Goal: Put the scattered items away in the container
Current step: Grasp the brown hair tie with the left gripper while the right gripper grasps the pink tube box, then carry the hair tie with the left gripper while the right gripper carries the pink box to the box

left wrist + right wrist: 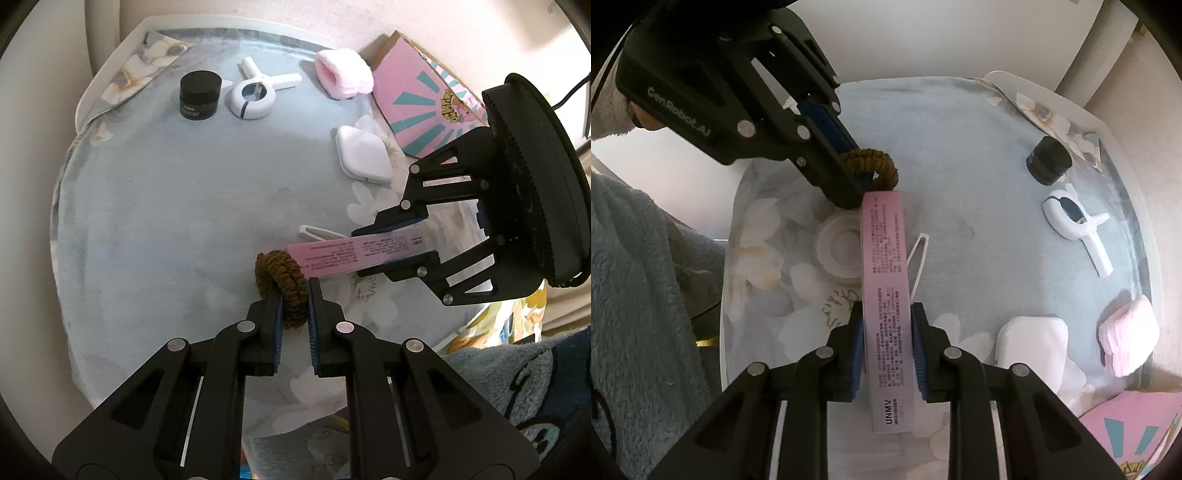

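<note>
My left gripper [295, 291] is shut on a brown hair scrunchie [282, 282], held just above the blue floral cloth; the scrunchie also shows in the right wrist view [873, 162]. My right gripper [886, 325] is shut on a long pink box [886, 288], whose far end nearly touches the scrunchie; the box also shows in the left wrist view [354, 254]. A pink printed container [424, 99] lies at the table's back right. Scattered on the cloth are a black jar [199, 94], a white clip [255, 94], a pink fluffy band [343, 77] and a white pad [364, 155].
A white hair clip [918, 258] lies under the pink box. A clear round lid [842, 251] sits on the cloth below the left gripper. The white table rim [1108, 129] runs around the cloth. A blue fluffy sleeve [635, 277] is at the left.
</note>
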`<state>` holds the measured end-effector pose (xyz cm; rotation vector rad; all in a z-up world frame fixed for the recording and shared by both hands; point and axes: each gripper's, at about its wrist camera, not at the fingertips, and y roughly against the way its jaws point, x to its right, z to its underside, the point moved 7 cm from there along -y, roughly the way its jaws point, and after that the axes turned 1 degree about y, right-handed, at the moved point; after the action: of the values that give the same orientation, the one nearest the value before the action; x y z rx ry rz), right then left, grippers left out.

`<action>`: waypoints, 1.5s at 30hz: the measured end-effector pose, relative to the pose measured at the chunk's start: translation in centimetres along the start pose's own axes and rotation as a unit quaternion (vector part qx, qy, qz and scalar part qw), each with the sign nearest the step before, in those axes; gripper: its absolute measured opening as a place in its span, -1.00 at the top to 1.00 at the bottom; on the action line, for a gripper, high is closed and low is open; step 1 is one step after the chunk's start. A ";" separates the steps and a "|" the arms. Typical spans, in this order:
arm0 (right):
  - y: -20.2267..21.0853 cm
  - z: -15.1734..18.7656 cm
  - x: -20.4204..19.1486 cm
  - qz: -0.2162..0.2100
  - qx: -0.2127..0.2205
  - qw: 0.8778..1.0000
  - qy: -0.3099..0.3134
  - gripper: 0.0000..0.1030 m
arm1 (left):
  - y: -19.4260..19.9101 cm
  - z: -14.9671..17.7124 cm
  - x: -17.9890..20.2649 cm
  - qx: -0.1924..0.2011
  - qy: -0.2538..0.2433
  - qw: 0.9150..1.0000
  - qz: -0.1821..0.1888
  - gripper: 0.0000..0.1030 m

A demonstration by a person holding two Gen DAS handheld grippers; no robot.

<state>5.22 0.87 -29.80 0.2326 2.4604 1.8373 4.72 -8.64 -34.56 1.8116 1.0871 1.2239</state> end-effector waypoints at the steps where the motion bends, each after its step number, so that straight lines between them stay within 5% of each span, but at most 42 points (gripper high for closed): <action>1: 0.0 0.0 0.0 0.000 0.001 1.000 -0.003 0.59 | 0.0 0.0 0.0 0.001 0.000 1.000 -0.001 0.81; 17: 1.6 -0.4 1.4 0.007 0.042 0.994 -0.097 0.60 | 1.6 -1.4 0.8 0.002 -0.012 0.999 -0.031 0.81; 26: 8.4 -3.3 5.1 0.026 0.134 0.967 -0.215 0.59 | 4.8 -5.0 2.9 0.018 -0.053 0.995 -0.082 0.81; 31: 13.4 -1.9 6.7 0.064 0.186 0.934 -0.299 0.59 | 6.8 -8.5 5.5 0.050 -0.079 0.992 -0.085 0.81; 36: 18.5 2.6 8.6 0.104 0.242 0.876 -0.403 0.59 | 7.3 -12.5 9.4 0.075 -0.115 0.988 -0.070 0.81; 45: 23.0 12.7 11.0 0.195 0.245 0.774 -0.551 0.59 | 4.2 -20.7 20.5 0.101 -0.169 0.980 -0.017 0.81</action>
<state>-1.98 21.02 -11.02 1.4389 1.9147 0.6030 -9.45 9.93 -16.72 2.0522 1.0685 0.7688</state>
